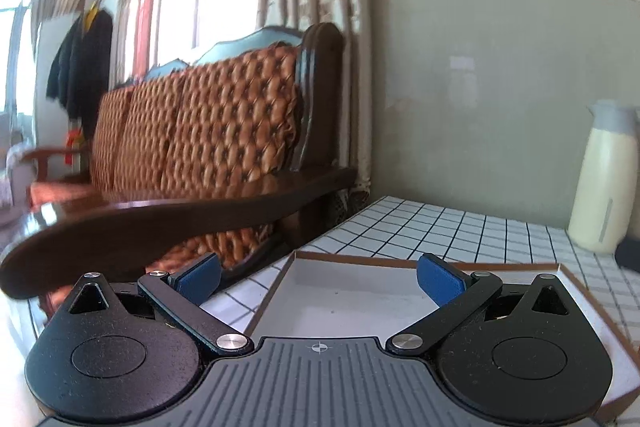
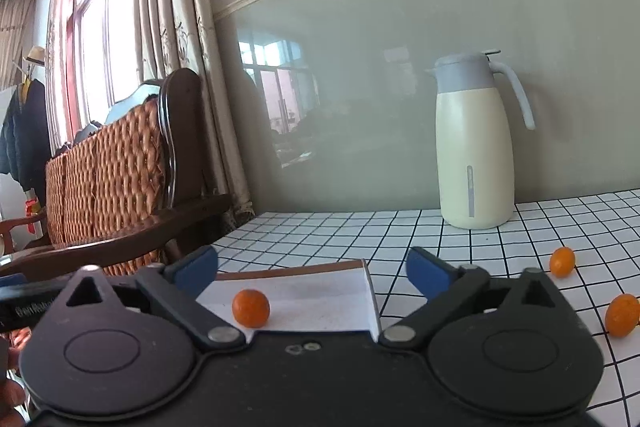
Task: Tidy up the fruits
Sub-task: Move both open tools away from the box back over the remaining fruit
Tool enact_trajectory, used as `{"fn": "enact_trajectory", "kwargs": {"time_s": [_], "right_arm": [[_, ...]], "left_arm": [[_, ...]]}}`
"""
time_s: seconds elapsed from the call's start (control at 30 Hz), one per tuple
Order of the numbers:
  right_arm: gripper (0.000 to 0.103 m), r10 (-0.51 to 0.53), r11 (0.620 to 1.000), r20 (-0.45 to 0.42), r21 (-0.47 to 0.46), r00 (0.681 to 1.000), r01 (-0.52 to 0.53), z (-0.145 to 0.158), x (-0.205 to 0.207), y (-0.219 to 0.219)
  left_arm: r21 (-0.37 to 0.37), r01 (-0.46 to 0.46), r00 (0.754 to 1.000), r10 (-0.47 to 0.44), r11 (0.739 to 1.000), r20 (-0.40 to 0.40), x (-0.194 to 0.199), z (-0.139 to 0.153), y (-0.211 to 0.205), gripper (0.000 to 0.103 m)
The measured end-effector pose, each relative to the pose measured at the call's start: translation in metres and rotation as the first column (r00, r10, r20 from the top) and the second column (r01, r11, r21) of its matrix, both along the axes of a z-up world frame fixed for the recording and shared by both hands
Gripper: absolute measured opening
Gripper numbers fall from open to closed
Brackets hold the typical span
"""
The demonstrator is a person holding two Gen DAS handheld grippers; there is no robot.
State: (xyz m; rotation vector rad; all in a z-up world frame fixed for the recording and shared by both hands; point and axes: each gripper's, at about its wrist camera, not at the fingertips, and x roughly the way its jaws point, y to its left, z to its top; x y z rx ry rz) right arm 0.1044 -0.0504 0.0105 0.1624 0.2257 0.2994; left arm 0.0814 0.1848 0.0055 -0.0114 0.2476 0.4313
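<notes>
Two small round orange fruits (image 2: pixel 562 261) (image 2: pixel 622 315) sit loose on the white checked tablecloth (image 2: pixel 400 231); a bump could roll them off. One orange fruit (image 2: pixel 251 307) lies in the flat white brown-edged box (image 2: pixel 320 271). Both the right gripper (image 2: pixel 312 267) and left gripper (image 1: pixel 319 277) hover low and level over the box, jaws wide, holding nothing.

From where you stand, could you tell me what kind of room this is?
Probably a home living room: a dark wooden sofa with woven orange cushions by a curtained window, and a cream thermos jug on a grid-patterned white tablecloth.
</notes>
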Motion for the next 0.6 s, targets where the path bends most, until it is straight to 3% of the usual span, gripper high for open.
{"fn": "enact_trajectory", "kwargs": {"time_s": [0.27,0.6], "right_arm": [[0.097,0.026,1.0,-0.055,0.003,0.998,-0.026,-0.006,-0.004,-0.006],[0.097,0.01,0.998,-0.053,0.055,0.999,-0.007,-0.003,-0.022,-0.036]], "left_arm": [[0.165,0.008,1.0,-0.004,0.986,-0.026,-0.006,0.003,-0.026,0.103],[0.114,0.025,0.999,-0.022,0.993,-0.031,-0.022,0.009,-0.035,0.103]]}}
